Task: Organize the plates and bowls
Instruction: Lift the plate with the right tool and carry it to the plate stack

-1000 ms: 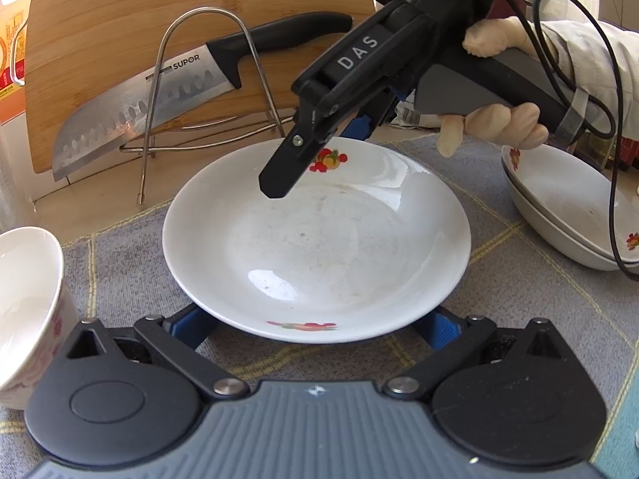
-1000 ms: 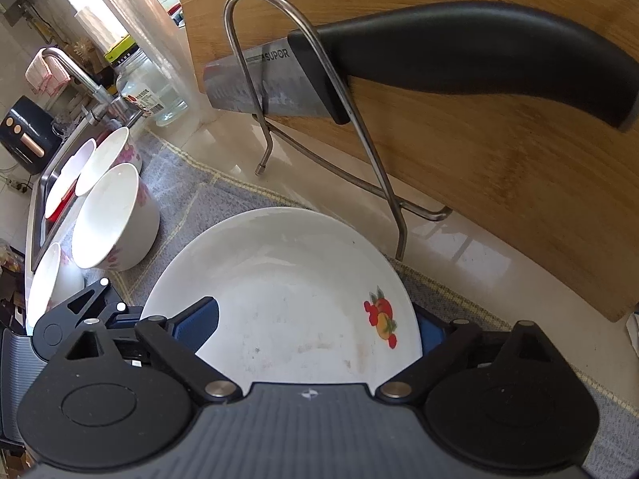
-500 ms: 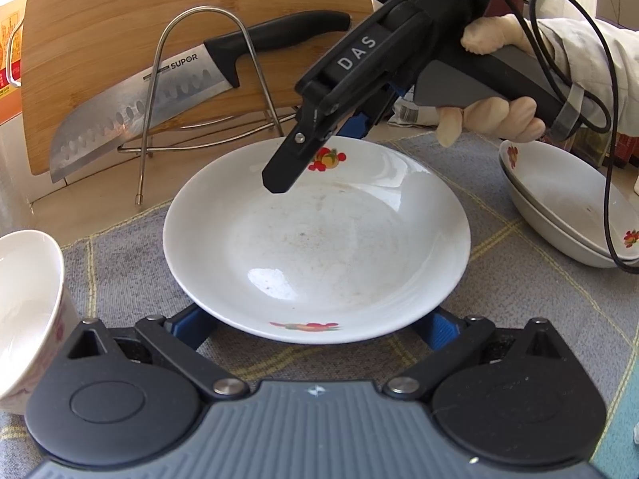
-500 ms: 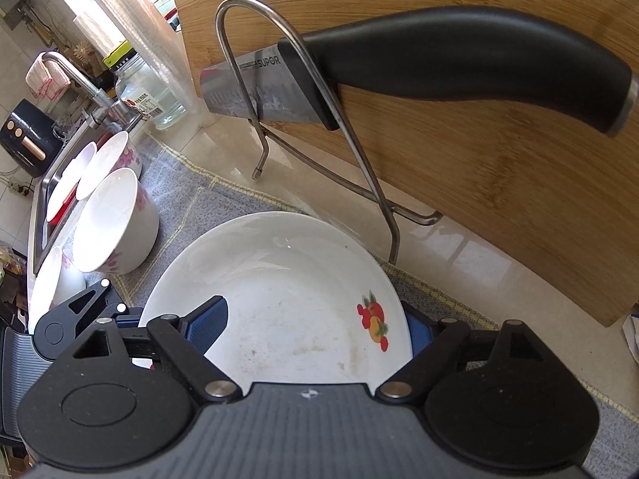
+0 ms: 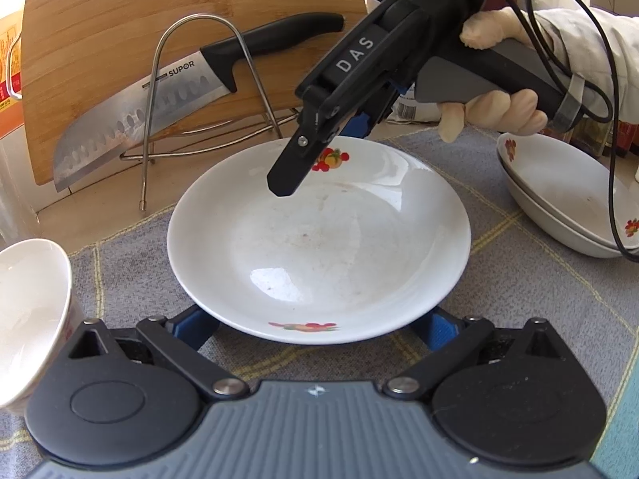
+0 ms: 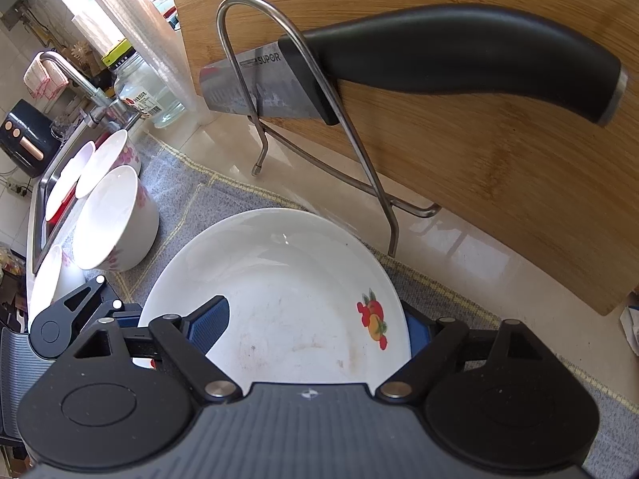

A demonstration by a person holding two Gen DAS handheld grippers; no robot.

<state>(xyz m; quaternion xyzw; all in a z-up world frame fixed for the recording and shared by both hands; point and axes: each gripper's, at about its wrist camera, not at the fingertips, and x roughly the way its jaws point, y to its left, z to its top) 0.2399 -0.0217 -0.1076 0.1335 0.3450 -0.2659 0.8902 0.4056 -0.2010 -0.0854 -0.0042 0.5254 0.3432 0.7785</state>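
Observation:
A white plate (image 5: 319, 247) with a fruit print lies on a grey mat, and also shows in the right wrist view (image 6: 279, 291). My left gripper (image 5: 315, 325) is open, its blue fingers under the plate's near rim on both sides. My right gripper (image 6: 315, 331) is open at the plate's far rim: one blue finger lies over the inside, the other is below the rim. It shows in the left wrist view (image 5: 331, 139) above the fruit print. Two stacked plates (image 5: 559, 207) lie at the right. A white bowl (image 5: 28, 311) stands at the left.
A bamboo cutting board (image 5: 120, 40) leans at the back behind a wire rack (image 5: 199, 80) holding a knife (image 5: 159, 99). Several white bowls (image 6: 116, 219) stand by a sink (image 6: 44, 199) with a tap (image 6: 80, 80). A glass jar (image 6: 143, 92) stands beyond them.
My right gripper has shifted slightly to the right along the plate's far rim. My left gripper and the plate have hardly moved.

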